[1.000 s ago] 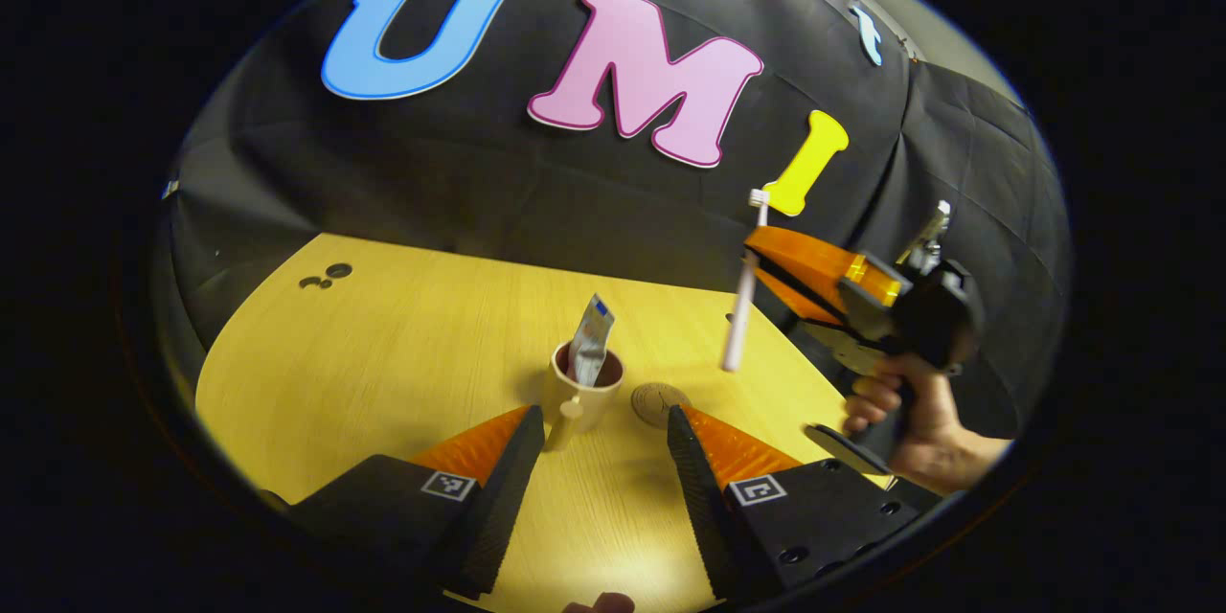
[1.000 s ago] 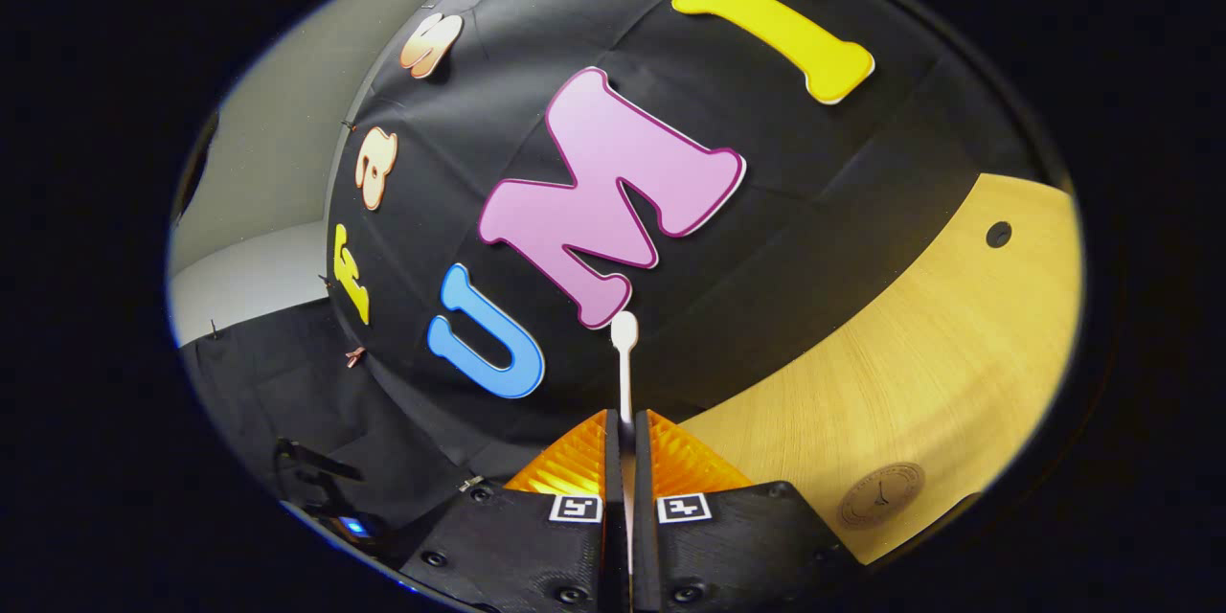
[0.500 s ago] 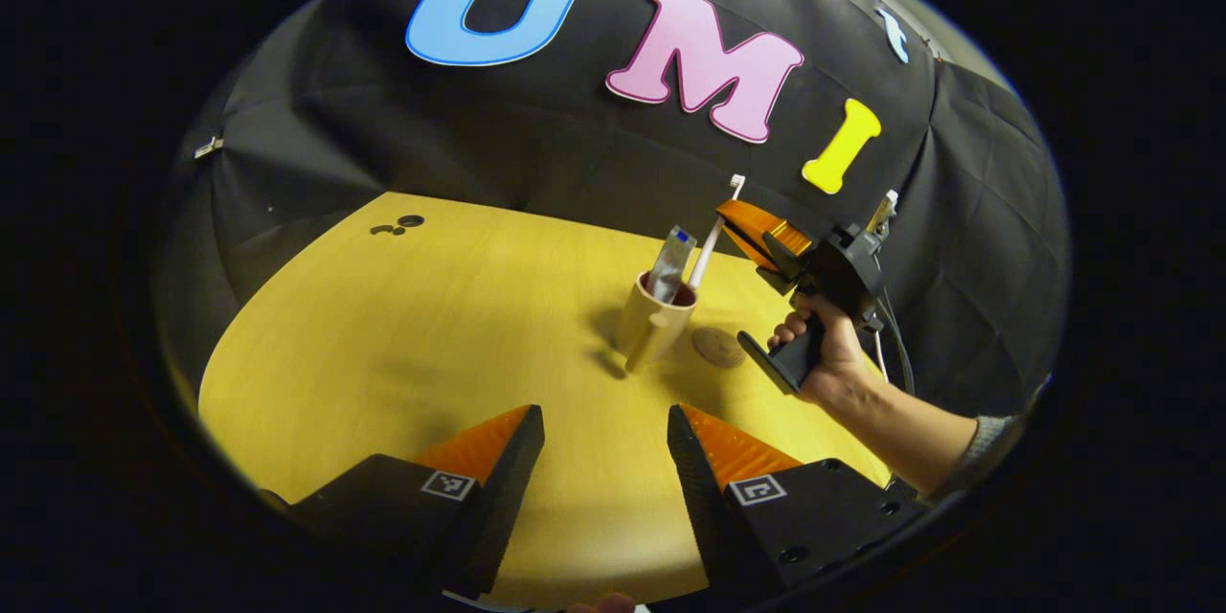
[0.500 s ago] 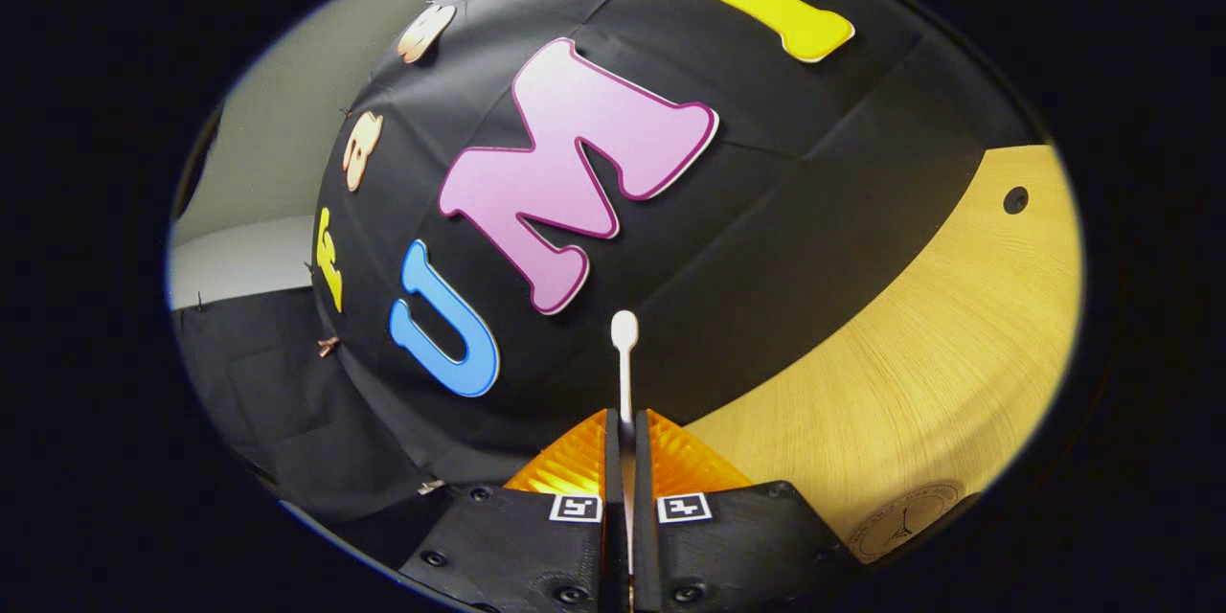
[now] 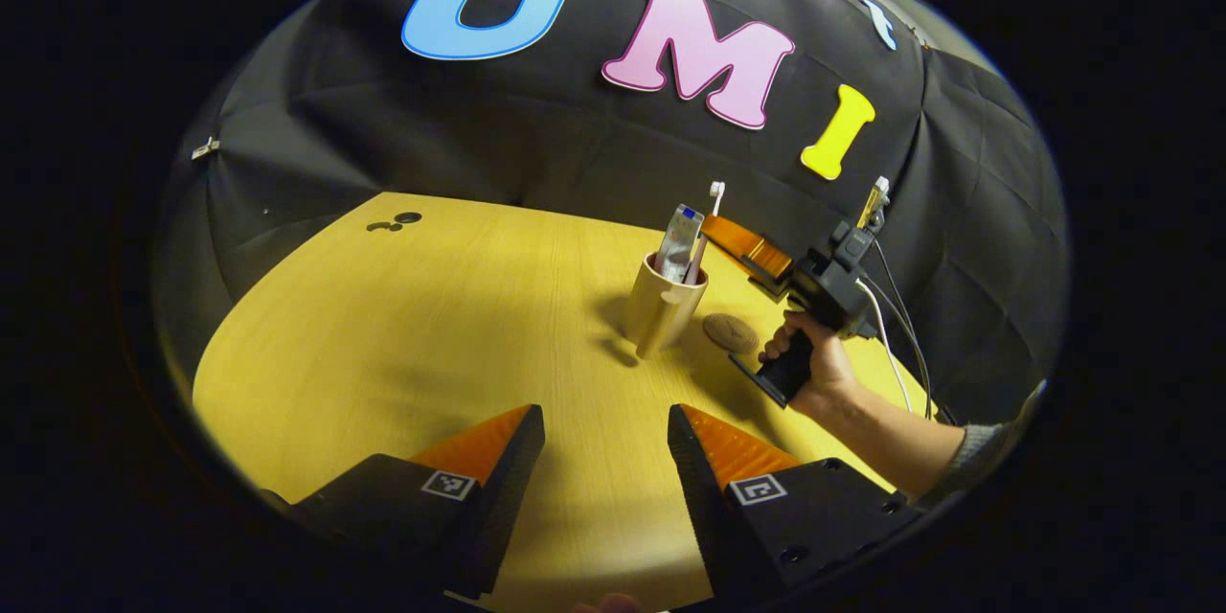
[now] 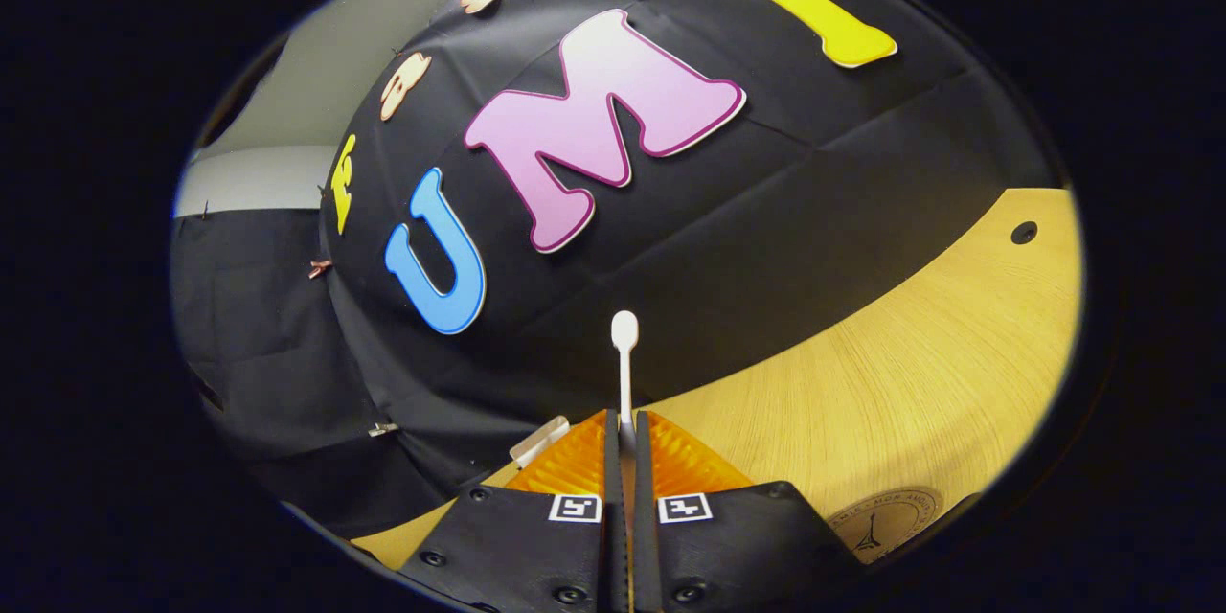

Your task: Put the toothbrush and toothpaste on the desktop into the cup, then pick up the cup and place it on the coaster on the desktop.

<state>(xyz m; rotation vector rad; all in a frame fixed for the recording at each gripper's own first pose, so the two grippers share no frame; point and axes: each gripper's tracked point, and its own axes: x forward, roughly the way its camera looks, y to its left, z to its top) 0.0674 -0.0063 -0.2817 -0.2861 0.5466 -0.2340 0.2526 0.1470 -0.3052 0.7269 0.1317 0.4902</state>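
Your right gripper (image 6: 623, 431) is clamped on the toothbrush (image 6: 624, 354), its lower end inside the cup (image 5: 663, 305) beside the toothpaste (image 5: 679, 242). The coaster (image 5: 730, 332) lies just beside the cup. Your left gripper (image 5: 605, 460) hangs spread over bare desktop (image 5: 402, 345).

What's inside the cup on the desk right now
In the left gripper view, the cup holds the toothpaste tube and the toothbrush, head up, which the right gripper grips. Their lower ends are hidden by the cup's wall, so I cannot tell how deep they sit.
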